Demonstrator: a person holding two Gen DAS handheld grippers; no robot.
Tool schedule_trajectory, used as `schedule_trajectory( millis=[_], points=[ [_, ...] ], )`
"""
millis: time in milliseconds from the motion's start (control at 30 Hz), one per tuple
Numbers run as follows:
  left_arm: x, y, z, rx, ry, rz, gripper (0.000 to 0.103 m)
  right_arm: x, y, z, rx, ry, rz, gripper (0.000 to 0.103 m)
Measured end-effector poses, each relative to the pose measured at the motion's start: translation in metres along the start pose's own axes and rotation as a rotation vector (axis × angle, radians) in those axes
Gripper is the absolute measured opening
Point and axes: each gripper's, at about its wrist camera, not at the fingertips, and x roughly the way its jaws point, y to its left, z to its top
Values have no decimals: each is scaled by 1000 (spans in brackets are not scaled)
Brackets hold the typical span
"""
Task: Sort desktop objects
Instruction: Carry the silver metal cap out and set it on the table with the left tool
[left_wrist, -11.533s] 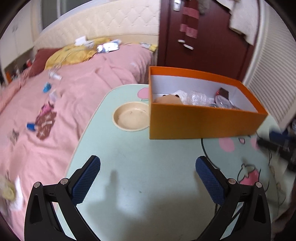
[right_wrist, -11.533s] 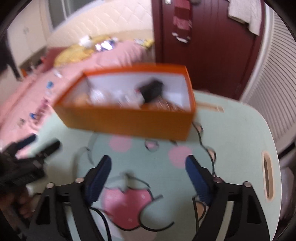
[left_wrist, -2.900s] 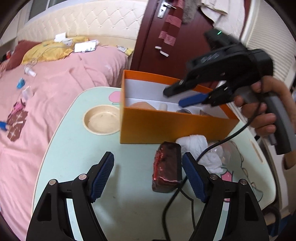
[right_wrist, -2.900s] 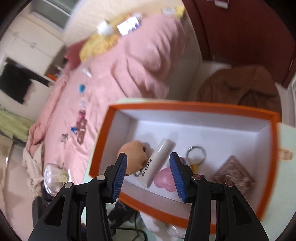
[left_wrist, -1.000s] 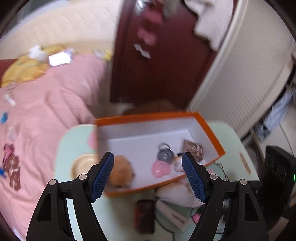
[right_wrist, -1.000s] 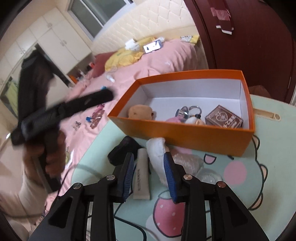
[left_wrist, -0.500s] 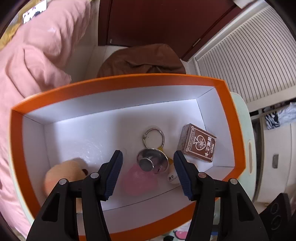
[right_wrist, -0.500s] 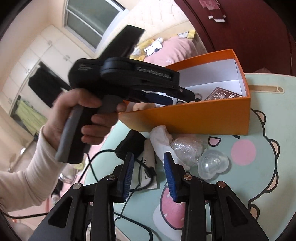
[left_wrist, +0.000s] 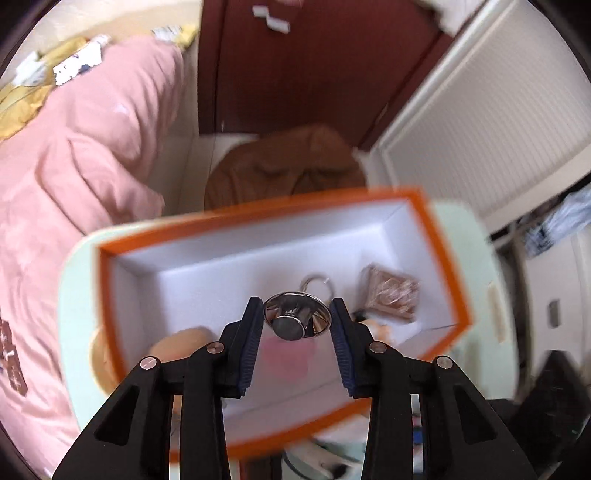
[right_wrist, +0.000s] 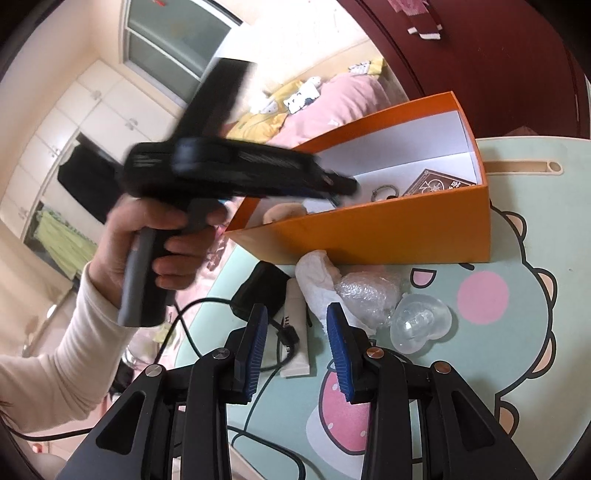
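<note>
Metal bell (left_wrist: 295, 319) between closing left claw (left_wrist: 296, 325) (pads touching).

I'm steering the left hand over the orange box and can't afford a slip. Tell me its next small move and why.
Probably finish the squeeze, then lift straight up. The left gripper is closing, and the shiny metal funnel sits between its fingers, seemingly touching both, above the floor of the orange box. Its key ring trails behind, so a slow lift should keep it from snagging.
</note>
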Motion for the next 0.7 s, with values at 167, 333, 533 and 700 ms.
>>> schedule_trajectory(
  millis=[167, 333, 533, 700],
  points=[
    [-66, 5, -27, -31, -115, -65, 38, -1, -2, 0, 1, -4, -4, 33],
    [-87, 15, -67, -59, -145, -59, 38, -1, -5, -1, 9, -3, -7, 33],
    [-54, 31, -115, -114, -93, 15, 38, 0, -1, -2, -3, 0, -19, 33],
    [-32, 36, -134, -136, -98, 69, 38, 4, 0, -2, -19, -2, -43, 33]
  ],
)
